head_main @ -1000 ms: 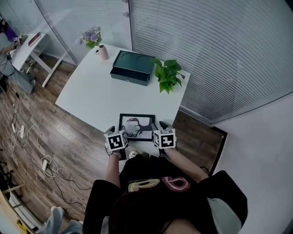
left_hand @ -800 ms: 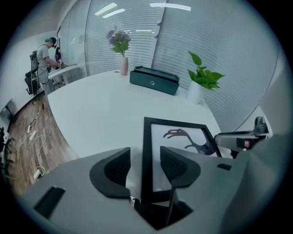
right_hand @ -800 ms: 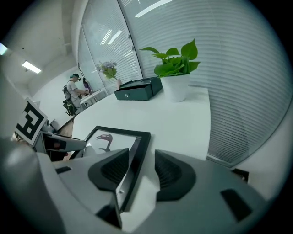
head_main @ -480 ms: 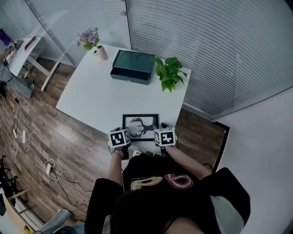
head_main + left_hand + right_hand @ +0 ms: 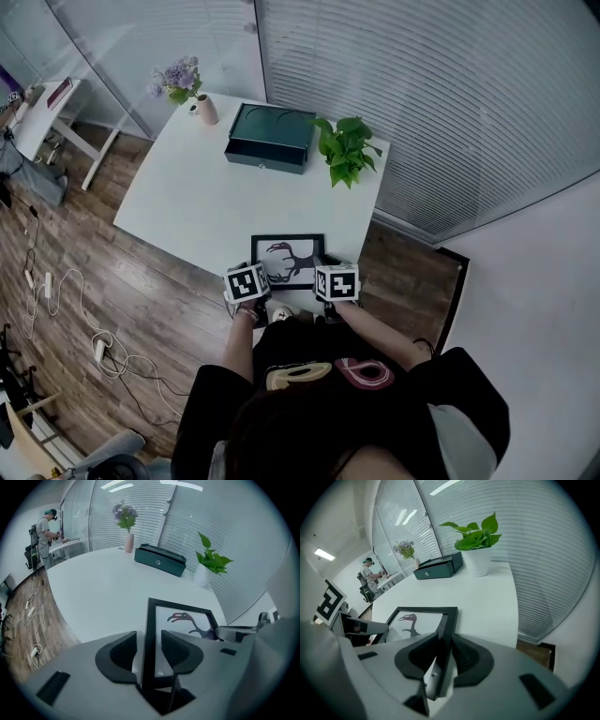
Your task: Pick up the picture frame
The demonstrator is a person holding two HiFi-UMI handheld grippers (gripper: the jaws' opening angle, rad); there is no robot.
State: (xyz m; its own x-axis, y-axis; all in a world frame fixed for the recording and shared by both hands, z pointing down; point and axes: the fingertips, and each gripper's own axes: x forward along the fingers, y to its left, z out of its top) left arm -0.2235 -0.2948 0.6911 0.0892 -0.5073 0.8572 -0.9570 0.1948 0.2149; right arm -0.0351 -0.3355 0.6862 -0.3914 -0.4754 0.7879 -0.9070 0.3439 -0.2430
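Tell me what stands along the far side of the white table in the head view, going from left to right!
vase of purple flowers → dark green box → potted green plant

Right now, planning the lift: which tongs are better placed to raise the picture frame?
Right. Both have just been closing astride the picture frame; the right tongs already pinch its rail, the left tongs show a gap.
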